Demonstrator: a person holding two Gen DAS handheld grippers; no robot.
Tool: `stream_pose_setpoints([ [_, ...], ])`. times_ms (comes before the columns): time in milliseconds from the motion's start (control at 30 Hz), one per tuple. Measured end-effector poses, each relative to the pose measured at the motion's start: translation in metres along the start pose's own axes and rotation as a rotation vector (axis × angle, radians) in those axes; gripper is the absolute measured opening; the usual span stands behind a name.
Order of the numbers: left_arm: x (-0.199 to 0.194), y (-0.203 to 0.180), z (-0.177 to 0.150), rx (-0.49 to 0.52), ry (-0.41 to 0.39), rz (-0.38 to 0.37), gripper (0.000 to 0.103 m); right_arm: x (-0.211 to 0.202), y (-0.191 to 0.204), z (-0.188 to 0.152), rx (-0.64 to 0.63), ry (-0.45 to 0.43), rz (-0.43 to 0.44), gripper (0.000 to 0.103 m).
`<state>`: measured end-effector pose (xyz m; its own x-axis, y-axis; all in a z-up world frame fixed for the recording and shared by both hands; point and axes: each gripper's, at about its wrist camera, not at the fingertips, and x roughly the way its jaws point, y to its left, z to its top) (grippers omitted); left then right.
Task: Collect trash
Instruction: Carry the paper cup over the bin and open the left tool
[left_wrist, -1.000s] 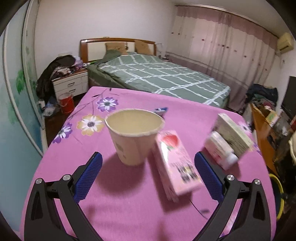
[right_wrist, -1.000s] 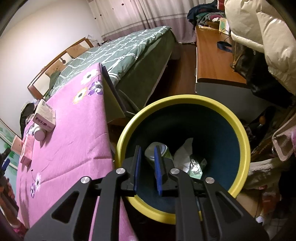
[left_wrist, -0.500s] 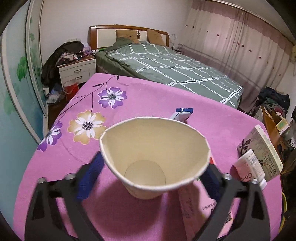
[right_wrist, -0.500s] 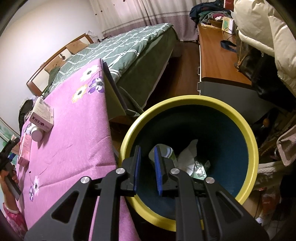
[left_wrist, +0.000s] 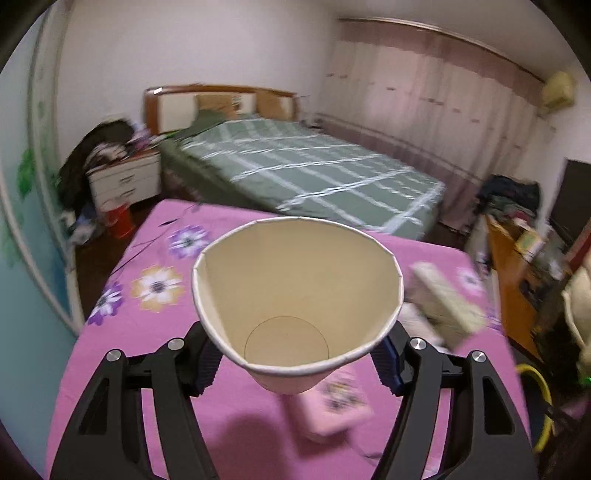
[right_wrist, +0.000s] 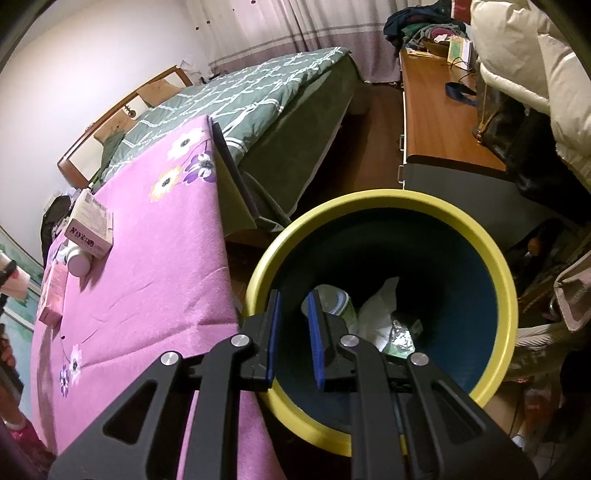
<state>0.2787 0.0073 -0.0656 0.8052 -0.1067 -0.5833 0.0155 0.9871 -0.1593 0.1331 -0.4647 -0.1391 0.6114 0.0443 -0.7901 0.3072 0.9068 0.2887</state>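
My left gripper (left_wrist: 297, 363) is shut on a cream paper cup (left_wrist: 295, 306), held upright and lifted above the pink flowered tablecloth (left_wrist: 140, 325). The cup is empty and hides most of both blue pads. A pink carton (left_wrist: 334, 406) lies on the cloth below it. My right gripper (right_wrist: 293, 339) hangs over the yellow-rimmed bin (right_wrist: 495, 269), its jaws close together with a narrow gap and nothing between them. In the bin lie a can (right_wrist: 332, 299), white paper (right_wrist: 378, 314) and foil wrappers. A white box (right_wrist: 90, 227) and a small white bottle (right_wrist: 77, 262) rest on the cloth.
The bin stands on the floor beside the table's right edge. A green checked bed (left_wrist: 295, 170) lies beyond the table. A wooden desk (right_wrist: 439, 110) with bags and a white jacket (right_wrist: 532, 74) is to the right. A nightstand (left_wrist: 125, 181) stands far left.
My left gripper closed on the paper cup and lifted it off the cloth, turning right. The right gripper stayed over the bin, drifting slightly.
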Motion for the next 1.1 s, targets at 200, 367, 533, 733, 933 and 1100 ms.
stream_pose_setpoints([
  [200,-0.030,-0.086,-0.012,0.112,0.019,-0.202,0.067,-0.013,-0.016,-0.005,0.002,-0.021,-0.028,0.015],
  [367,-0.032,-0.184,-0.041,0.242,0.102,-0.392,0.067,-0.029,-0.029,-0.011,-0.013,-0.045,-0.077,0.015],
  [533,-0.027,-0.276,-0.077,0.364,0.196,-0.514,0.067,-0.045,-0.047,-0.022,-0.021,-0.053,-0.114,0.015],
  [733,-0.007,-0.357,-0.116,0.449,0.318,-0.593,0.067,-0.062,-0.072,-0.039,0.008,-0.060,-0.150,0.015],
  [933,0.019,-0.402,-0.143,0.495,0.384,-0.608,0.067,-0.068,-0.091,-0.049,0.047,-0.059,-0.158,0.022],
  [1100,0.034,-0.433,-0.159,0.537,0.415,-0.597,0.073,-0.071,-0.096,-0.052,0.059,-0.061,-0.157,0.022],
])
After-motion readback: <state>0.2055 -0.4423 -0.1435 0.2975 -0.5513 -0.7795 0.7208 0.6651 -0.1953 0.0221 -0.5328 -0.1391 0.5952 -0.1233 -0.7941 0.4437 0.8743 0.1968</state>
